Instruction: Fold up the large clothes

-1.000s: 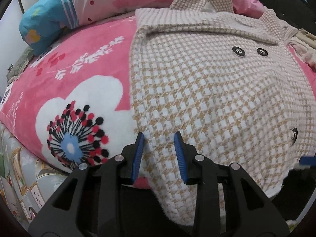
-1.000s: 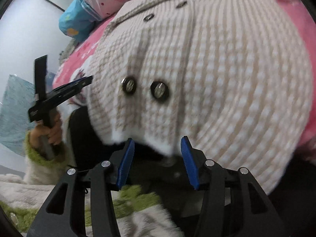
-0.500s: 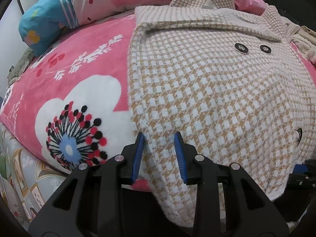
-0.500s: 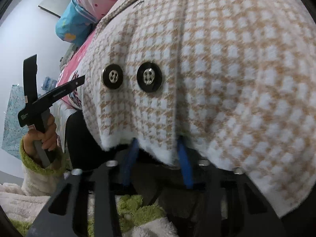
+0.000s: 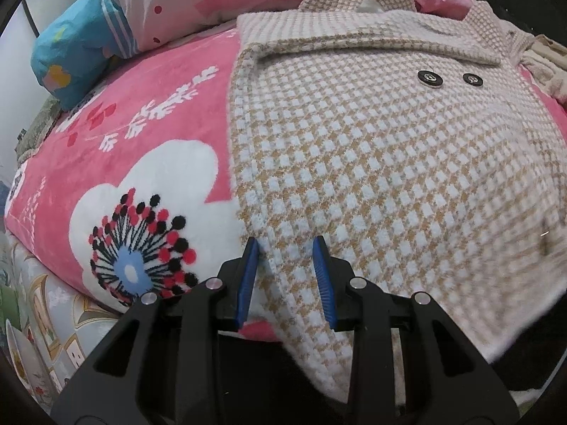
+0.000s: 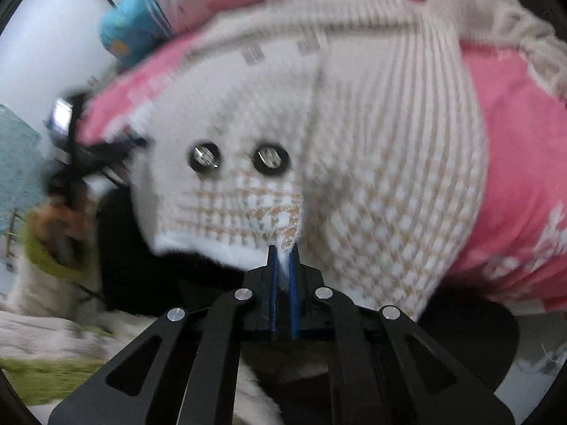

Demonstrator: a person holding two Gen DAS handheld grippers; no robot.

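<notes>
A large beige-and-white houndstooth coat (image 5: 372, 148) lies spread on a pink floral blanket (image 5: 134, 148), collar far, hem hanging over the near bed edge. My left gripper (image 5: 286, 251) is open, its blue pads either side of the coat's left hem corner. In the blurred right wrist view the coat (image 6: 372, 163) shows two dark buttons (image 6: 236, 157). My right gripper (image 6: 282, 251) is shut on the coat's bottom hem just below them.
A rolled blue and pink quilt (image 5: 106, 35) lies at the head of the bed. A patterned sheet (image 5: 42, 322) hangs down the bed's left side. More pale clothes (image 5: 545, 60) lie at the far right. The other hand with its gripper (image 6: 71, 177) shows left.
My right gripper has closed on the coat's hem and the view has pulled back, lifting the hem. My left gripper has edged slightly forward, still open.
</notes>
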